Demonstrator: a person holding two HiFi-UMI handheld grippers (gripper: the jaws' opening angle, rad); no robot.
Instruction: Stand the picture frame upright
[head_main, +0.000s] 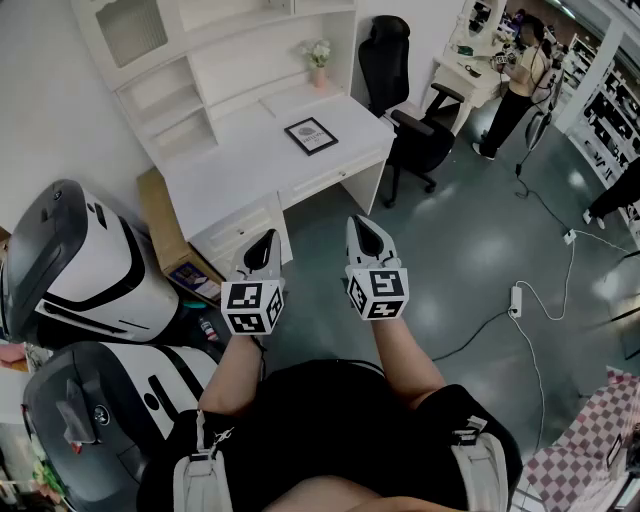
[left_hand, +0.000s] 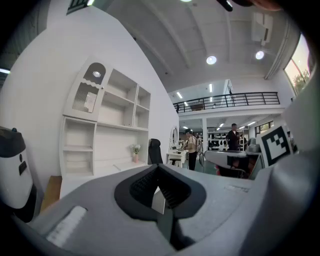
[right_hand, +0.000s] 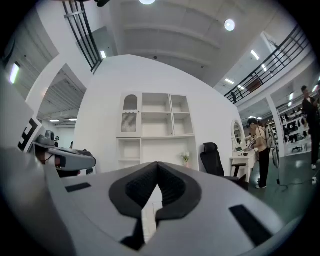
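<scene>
While the frame (head_main: 311, 135) lies flat on the right half of the bench (head_main: 240, 165), well ahead of us, the step in hand looks to us like the approach alone.

At the far left, two pods (head_main: 90, 260) and a box (head_main: 160, 212) crowd the bench's left end, so we would keep off that side. Our left gripper (head_main: 266, 243) is held level over the floor, jaws pressed together with nothing between them. It must spread before it can take anything.

The frame has bare top all round it. It is clear of the shelves (head_main: 200, 75) behind and well apart from the vase (head_main: 318, 55). We would walk to the front edge, pinch the frame's near side, tip it up gently, and steady it with the other gripper. Whether it has a back stand we cannot tell.

Our right gripper (head_main: 362, 232) is likewise pressed together and empty.

Open floor lies between us and the bench. A chair (head_main: 405, 110) stands just beside the bench's right corner, and a cable (head_main: 516, 298) trails further right, so we would head straight in.
</scene>
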